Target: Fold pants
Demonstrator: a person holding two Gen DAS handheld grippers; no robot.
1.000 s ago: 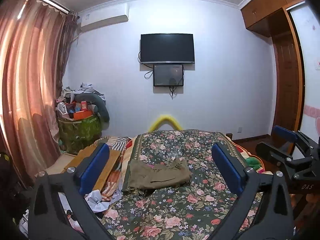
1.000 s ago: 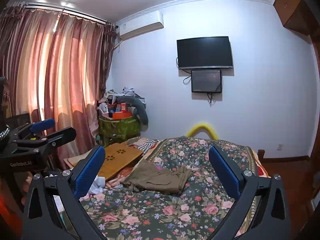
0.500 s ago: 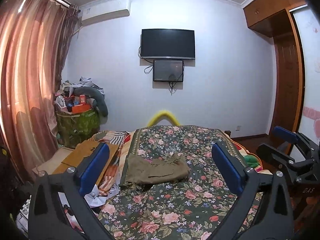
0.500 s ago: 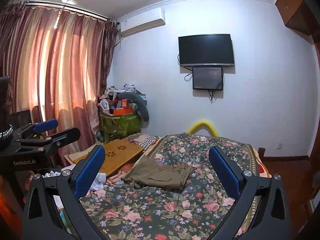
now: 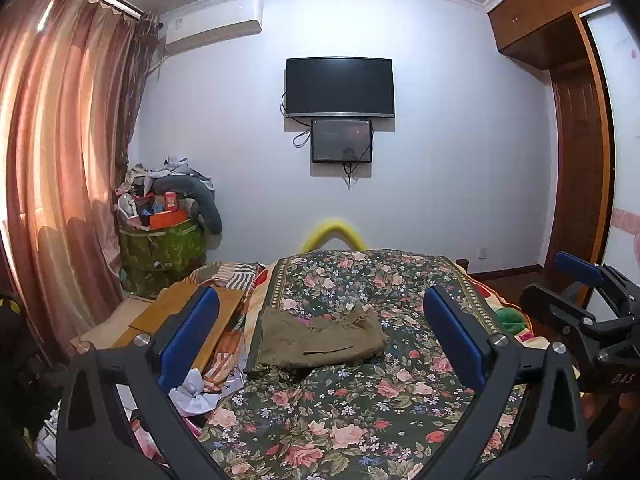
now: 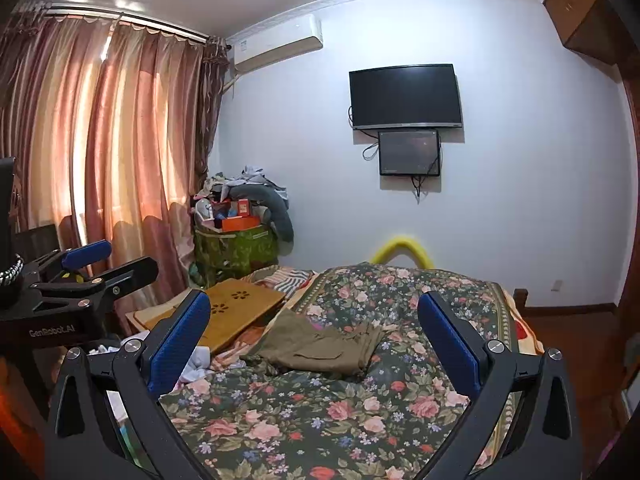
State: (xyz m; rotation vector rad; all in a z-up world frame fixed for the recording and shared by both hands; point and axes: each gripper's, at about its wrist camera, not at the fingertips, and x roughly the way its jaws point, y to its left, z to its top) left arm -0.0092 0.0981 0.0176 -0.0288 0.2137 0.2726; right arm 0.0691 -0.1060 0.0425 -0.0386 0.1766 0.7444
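Left wrist view sets the pants (image 5: pixel 320 340) almost dead ahead of the left gripper (image 5: pixel 320 336), framed between its two blue pads, which stand wide apart and hold nothing; the olive bundle lies on the floral bedspread (image 5: pixel 360 408), well apart from the fingertips, toward the bed's left edge and just beside the wooden board (image 5: pixel 176 312); its long axis runs across the view, left to right, and it already looks partly folded, though the layers cannot be counted. In the right wrist view the right gripper (image 6: pixel 316 344) is likewise spread and empty; there the pants (image 6: pixel 320 348) sit slightly left of centre, with the left tool showing at the far left edge. By this reading the left hand is probably nearer, so the reach goes forward along the bed.
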